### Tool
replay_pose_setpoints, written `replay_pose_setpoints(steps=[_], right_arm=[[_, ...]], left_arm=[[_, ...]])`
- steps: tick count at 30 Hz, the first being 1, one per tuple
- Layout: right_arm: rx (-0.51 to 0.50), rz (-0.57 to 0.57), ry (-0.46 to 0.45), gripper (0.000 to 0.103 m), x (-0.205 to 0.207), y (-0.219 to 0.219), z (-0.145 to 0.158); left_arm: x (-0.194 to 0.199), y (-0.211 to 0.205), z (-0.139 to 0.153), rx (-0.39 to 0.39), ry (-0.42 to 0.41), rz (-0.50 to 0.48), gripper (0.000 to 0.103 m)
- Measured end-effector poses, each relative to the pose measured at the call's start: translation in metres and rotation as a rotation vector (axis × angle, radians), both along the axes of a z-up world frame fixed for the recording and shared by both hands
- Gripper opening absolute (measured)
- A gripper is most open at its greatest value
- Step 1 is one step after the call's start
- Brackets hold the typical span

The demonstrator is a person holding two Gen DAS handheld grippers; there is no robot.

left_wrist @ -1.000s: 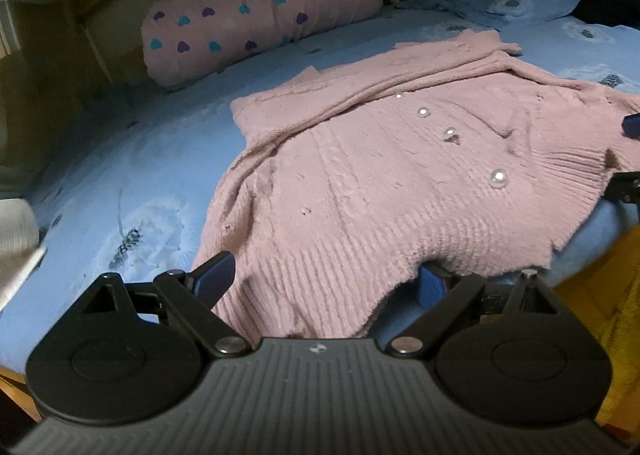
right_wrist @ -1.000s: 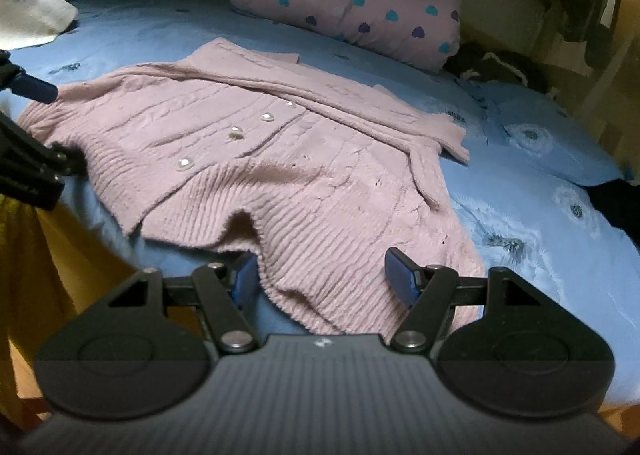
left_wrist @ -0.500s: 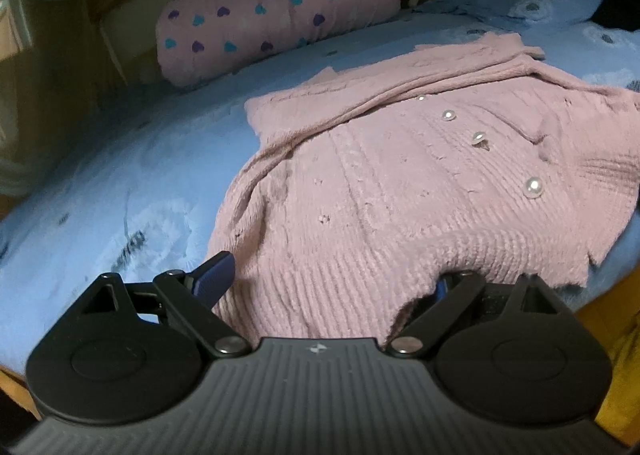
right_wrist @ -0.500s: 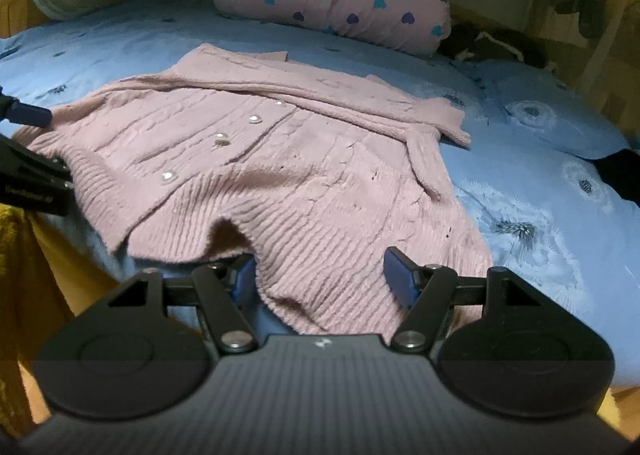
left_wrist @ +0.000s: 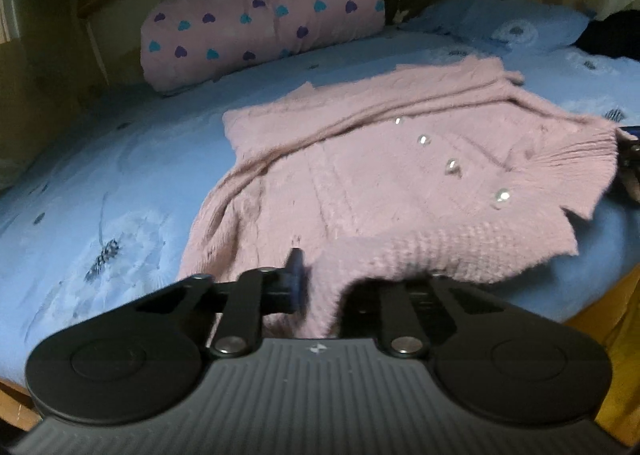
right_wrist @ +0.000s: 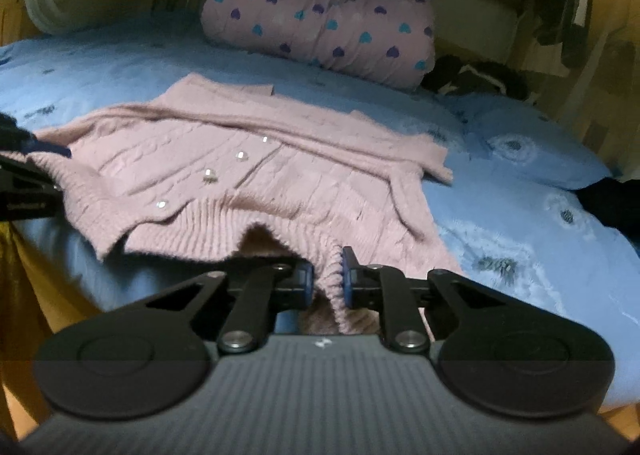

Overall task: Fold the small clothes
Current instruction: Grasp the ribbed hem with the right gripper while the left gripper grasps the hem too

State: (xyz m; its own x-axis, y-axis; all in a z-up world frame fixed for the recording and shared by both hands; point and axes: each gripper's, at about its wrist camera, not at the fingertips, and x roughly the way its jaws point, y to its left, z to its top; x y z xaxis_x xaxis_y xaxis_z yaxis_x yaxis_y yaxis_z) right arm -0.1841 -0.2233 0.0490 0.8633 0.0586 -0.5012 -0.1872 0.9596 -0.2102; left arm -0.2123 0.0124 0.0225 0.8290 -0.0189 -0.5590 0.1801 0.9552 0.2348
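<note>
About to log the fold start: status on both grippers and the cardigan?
Left gripper and right gripper both shut on pink cardigan's ribbed hem. Cardigan lies spread on blue bedsheet. Nothing in the way.

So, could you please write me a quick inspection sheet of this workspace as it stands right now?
Surface: blue bedsheet with a pale flower print, on a wooden bed frame.
Job's things: pink cardigan spread flat, sleeves folded across, pearl buttons showing.
Clutter: heart-print pillow at the head; blue pillow; dark clothing at the edge.
Grippers: left gripper shut on the cardigan's hem; right gripper shut on the hem too.
Cables: nothing seen.
Surroundings: wooden headboard, dim light.
</note>
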Motion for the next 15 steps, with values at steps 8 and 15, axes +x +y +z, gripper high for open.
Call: replay_pose_setpoints(steps=[8,15], right_arm=[[-0.021,-0.008,-0.086,0.014,0.003,0.003,0.022],[-0.049,-0.007,-0.17,0.014,0.015,0.003,0.045]], left_arm=[[0.003,-0.005,0.038,-0.041,-0.077,-0.001,0.009],[0.022,-0.017,0.067,-0.011,-0.163,-0.018,0.008]])
